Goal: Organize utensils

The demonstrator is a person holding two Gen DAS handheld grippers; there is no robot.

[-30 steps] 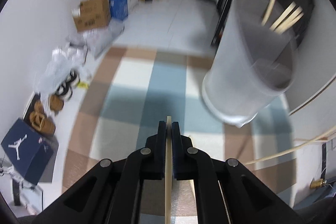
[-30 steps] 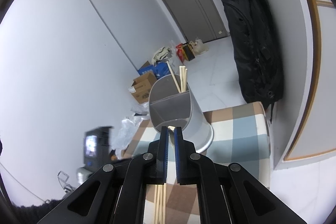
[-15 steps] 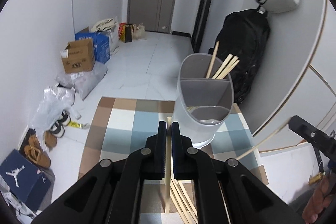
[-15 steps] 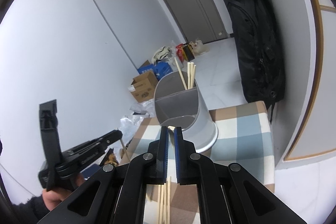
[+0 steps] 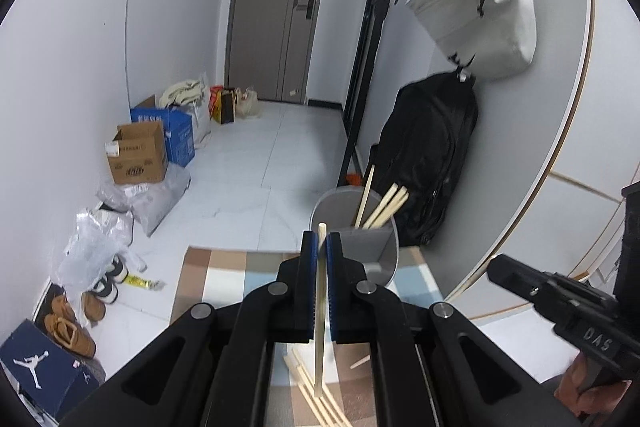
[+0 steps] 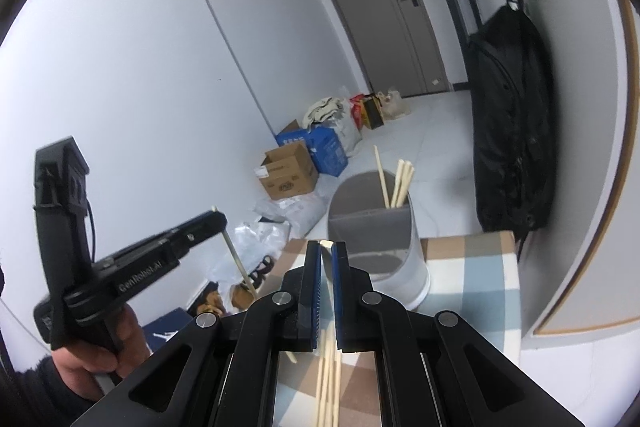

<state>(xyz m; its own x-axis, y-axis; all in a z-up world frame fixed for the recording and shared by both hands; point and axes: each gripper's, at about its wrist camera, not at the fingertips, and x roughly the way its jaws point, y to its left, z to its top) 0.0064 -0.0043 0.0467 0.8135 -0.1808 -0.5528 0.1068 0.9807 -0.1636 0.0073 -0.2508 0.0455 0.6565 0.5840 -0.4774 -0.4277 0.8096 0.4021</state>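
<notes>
home entryway: shoes (image 5: 70,323), door (image 5: 280,11)

Pale, matt wooden chopsticks (image 5: 382,205) stand in a smooth grey plastic holder (image 6: 376,227) on a woven checked cloth (image 6: 472,267). Matt black plastic grippers (image 5: 319,247); brown cardboard box (image 5: 138,159).

Both cameras sit on the grippers and look forward and slightly down along the fingers. Both views share the grey holder (image 5: 356,247) (image 6: 372,227), the checked cloth (image 5: 216,267) (image 6: 472,267) and the far door (image 5: 280,15) (image 6: 380,7).
</notes>
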